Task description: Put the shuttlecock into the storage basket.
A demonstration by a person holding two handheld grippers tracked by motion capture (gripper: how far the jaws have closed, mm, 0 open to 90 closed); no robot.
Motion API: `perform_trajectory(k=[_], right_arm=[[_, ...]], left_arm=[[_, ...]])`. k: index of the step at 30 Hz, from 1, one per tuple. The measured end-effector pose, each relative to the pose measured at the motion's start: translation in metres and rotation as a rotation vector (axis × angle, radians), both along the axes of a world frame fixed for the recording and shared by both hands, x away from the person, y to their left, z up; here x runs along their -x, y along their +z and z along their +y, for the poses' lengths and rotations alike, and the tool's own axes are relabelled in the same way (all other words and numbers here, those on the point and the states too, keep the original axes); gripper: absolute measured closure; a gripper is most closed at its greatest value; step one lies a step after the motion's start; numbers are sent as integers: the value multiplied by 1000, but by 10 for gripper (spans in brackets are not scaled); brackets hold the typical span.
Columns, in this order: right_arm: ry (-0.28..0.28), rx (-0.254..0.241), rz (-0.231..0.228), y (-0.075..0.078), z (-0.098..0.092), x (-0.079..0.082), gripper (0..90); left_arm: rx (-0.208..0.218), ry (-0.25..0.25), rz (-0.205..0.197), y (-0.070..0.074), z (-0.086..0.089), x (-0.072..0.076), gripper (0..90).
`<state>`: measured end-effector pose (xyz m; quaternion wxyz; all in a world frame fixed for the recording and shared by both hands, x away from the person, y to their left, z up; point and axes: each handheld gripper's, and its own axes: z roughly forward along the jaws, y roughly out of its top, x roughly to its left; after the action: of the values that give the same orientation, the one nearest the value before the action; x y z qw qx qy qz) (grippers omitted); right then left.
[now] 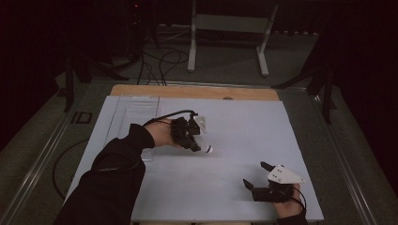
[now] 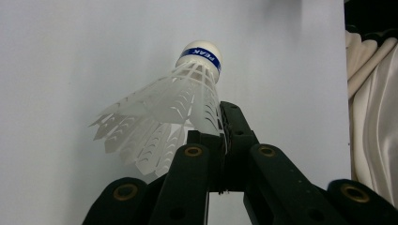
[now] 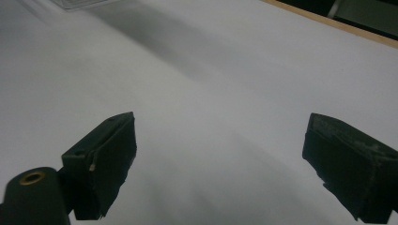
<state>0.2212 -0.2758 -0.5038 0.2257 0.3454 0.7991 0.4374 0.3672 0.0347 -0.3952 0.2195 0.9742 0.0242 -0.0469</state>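
In the high view, the left gripper (image 1: 199,140) is above the middle of the bench (image 1: 234,187), which carries a white sheet. It pinches a white shuttlecock (image 1: 202,136), whose round cork end points to the near right, just above the sheet. Behind the left hand there is a transparent box (image 1: 133,112) at the far left part of the bench; I cannot tell if something lies in it. The right gripper (image 1: 257,176) rests near the front right corner, well apart from the shuttlecock, with its jaws spread and nothing between them.

In the left gripper view, the jaws are pressed together on the edge of the shuttlecock's (image 2: 178,108) plastic skirt. The cork, with a blue band, points away from the camera.

In the right gripper view, the right gripper (image 3: 220,159) has its two jaws wide apart over the bare white sheet. A corner of the transparent box (image 3: 77,3) shows at the top left.
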Motion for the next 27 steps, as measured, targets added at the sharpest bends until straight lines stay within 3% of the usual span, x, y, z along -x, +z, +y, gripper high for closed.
perform_trajectory(k=[27], right_arm=[[6, 3, 4, 0, 2, 0, 101]], left_arm=[[11, 51, -23, 21, 37, 5, 897]])
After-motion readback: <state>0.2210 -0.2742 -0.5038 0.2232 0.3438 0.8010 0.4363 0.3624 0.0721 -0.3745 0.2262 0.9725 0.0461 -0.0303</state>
